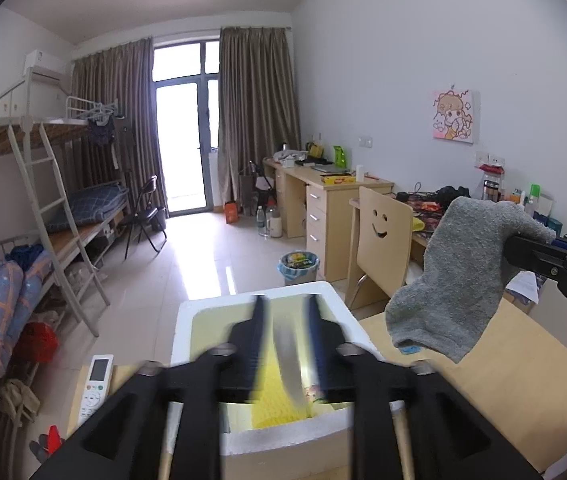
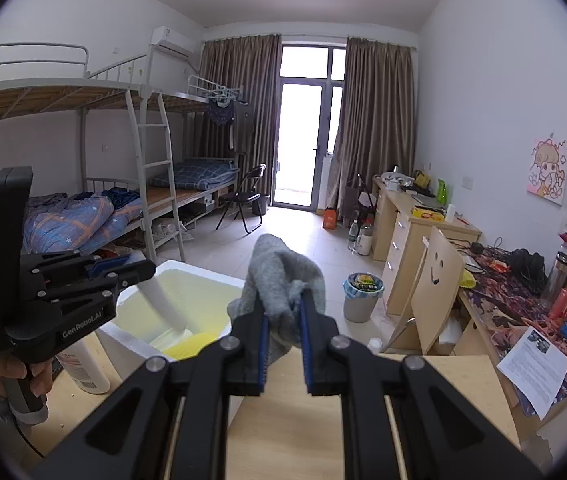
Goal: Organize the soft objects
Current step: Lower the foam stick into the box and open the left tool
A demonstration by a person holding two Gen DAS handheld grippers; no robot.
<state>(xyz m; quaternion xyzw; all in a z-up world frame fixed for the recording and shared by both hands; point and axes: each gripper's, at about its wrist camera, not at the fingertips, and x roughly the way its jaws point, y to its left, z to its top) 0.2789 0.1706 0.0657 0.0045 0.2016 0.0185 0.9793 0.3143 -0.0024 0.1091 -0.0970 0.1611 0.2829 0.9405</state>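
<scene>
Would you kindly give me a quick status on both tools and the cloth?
Right tool shut on grey cloth, held above table. Left tool open over white foam box, grey item falling in. Nothing blocking the box.

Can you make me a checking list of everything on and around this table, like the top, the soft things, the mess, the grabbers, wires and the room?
Surface: wooden table, bare toward the right.
Job's things: grey towel held up in the air; white foam box with a yellow cloth and a pale item falling in, too blurred to name.
Clutter: remote, white bottle, printed sheet.
Grippers: right hand-held gripper shut on the towel; left hand-held gripper open over the box, nothing pinched.
Cables: thin black cord below the left hand.
Surroundings: bunk beds, smiley chair, bin, cluttered desks.
</scene>
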